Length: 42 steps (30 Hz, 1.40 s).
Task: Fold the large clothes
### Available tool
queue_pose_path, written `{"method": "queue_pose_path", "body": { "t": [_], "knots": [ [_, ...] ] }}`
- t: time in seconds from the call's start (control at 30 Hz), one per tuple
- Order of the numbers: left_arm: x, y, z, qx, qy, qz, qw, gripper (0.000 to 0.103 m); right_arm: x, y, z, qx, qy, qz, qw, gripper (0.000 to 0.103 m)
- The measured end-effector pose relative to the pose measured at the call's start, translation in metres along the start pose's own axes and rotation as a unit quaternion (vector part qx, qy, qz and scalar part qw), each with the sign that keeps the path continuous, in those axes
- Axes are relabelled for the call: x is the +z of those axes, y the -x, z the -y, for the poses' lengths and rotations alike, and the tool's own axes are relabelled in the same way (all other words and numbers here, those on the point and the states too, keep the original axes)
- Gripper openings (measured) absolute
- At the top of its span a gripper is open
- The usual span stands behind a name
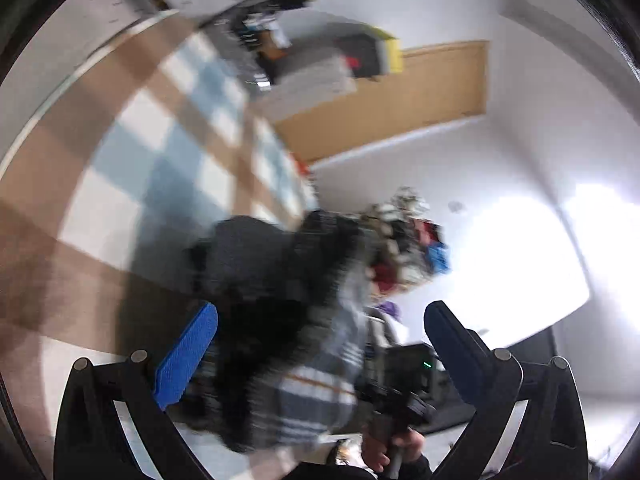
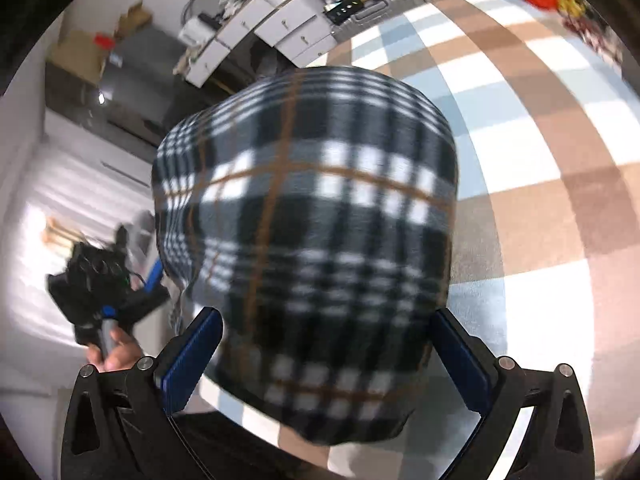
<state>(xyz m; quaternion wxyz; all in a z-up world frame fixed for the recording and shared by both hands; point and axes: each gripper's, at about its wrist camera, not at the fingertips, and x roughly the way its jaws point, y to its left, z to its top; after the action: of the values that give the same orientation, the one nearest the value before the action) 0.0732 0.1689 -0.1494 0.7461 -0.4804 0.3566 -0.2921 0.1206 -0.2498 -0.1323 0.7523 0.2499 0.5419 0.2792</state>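
Note:
A black, white and brown plaid fleece garment (image 2: pixel 312 220) bulges in front of my right gripper (image 2: pixel 326 344), between its wide-apart blue pads (image 2: pixel 192 356); the jaws are open and I cannot tell if the cloth touches them. In the left wrist view the same garment (image 1: pixel 296 360), dark and blurred, hangs between the open left gripper's (image 1: pixel 320 348) blue pads (image 1: pixel 186 356). The right gripper body (image 1: pixel 400 396) and a hand show behind it. The left gripper body (image 2: pixel 100 284) shows at the left of the right wrist view.
A checked brown, blue and white cloth (image 2: pixel 520 160) covers the surface beneath. White drawer units (image 2: pixel 280 28) and boxes stand behind. A pile of colourful clothes (image 1: pixel 408 240) lies beyond the cloth. A wooden door (image 1: pixel 400 96) is in the white wall.

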Motion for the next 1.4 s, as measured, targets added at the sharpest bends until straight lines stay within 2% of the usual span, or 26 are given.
{"method": "queue_pose_path", "body": {
  "t": [0.13, 0.27, 0.37, 0.5, 0.6, 0.8, 0.9, 0.93, 1.0, 1.07, 1.17, 1.23, 1.27, 1.33, 1.4],
  "knots": [
    [-0.003, -0.029, -0.026, -0.004, 0.056, -0.055, 0.9969, 0.101, 0.005, -0.003, 0.018, 0.029, -0.007, -0.001, 1.0, 0.103],
    [-0.015, -0.054, -0.025, 0.004, 0.056, -0.115, 0.9918, 0.101, 0.017, -0.009, 0.041, 0.055, -0.008, -0.007, 0.998, 0.103],
    [-0.023, -0.067, -0.013, 0.037, 0.019, -0.139, 0.9895, 0.101, 0.018, -0.009, 0.049, 0.065, 0.004, 0.001, 0.998, 0.103],
    [-0.037, -0.086, 0.009, 0.081, -0.067, -0.176, 0.9786, 0.101, 0.005, -0.004, 0.052, 0.078, -0.001, 0.016, 0.997, 0.103],
    [-0.045, -0.096, 0.016, 0.082, -0.077, -0.193, 0.9747, 0.101, -0.008, 0.008, 0.057, 0.075, 0.005, 0.027, 0.997, 0.103],
    [-0.06, -0.131, 0.031, 0.082, -0.1, -0.229, 0.9647, 0.101, -0.004, 0.033, 0.074, 0.069, -0.012, 0.071, 0.995, 0.103],
    [-0.067, -0.148, 0.041, 0.091, -0.116, -0.242, 0.959, 0.101, -0.003, 0.039, 0.081, 0.072, -0.023, 0.078, 0.994, 0.103],
    [-0.066, -0.151, 0.044, 0.096, -0.116, -0.242, 0.9584, 0.101, -0.005, 0.039, 0.081, 0.066, -0.018, 0.076, 0.995, 0.103],
    [-0.059, -0.146, 0.045, 0.092, -0.101, -0.233, 0.963, 0.101, -0.009, 0.036, 0.078, 0.061, -0.007, 0.071, 0.996, 0.103],
    [-0.049, -0.129, 0.049, 0.1, -0.097, -0.193, 0.9712, 0.101, -0.016, 0.037, 0.076, 0.055, 0.001, 0.071, 0.996, 0.103],
    [-0.031, -0.084, 0.066, 0.109, -0.115, -0.098, 0.9825, 0.101, -0.025, 0.044, 0.076, 0.049, 0.004, 0.072, 0.996, 0.103],
    [-0.021, -0.058, 0.085, 0.09, -0.118, -0.044, 0.988, 0.101, -0.022, 0.042, 0.07, 0.05, -0.002, 0.069, 0.996, 0.103],
    [-0.017, -0.048, 0.102, 0.053, -0.122, -0.027, 0.9907, 0.101, -0.025, 0.042, 0.071, 0.053, -0.008, 0.067, 0.996, 0.103],
    [-0.013, -0.054, 0.134, 0.019, -0.144, -0.036, 0.9887, 0.101, -0.022, 0.04, 0.07, 0.052, -0.01, 0.065, 0.996, 0.103],
    [-0.012, -0.07, 0.162, 0.017, -0.165, -0.057, 0.9844, 0.101, -0.022, 0.039, 0.067, 0.046, 0.0, 0.068, 0.997, 0.103]
  ]
}}
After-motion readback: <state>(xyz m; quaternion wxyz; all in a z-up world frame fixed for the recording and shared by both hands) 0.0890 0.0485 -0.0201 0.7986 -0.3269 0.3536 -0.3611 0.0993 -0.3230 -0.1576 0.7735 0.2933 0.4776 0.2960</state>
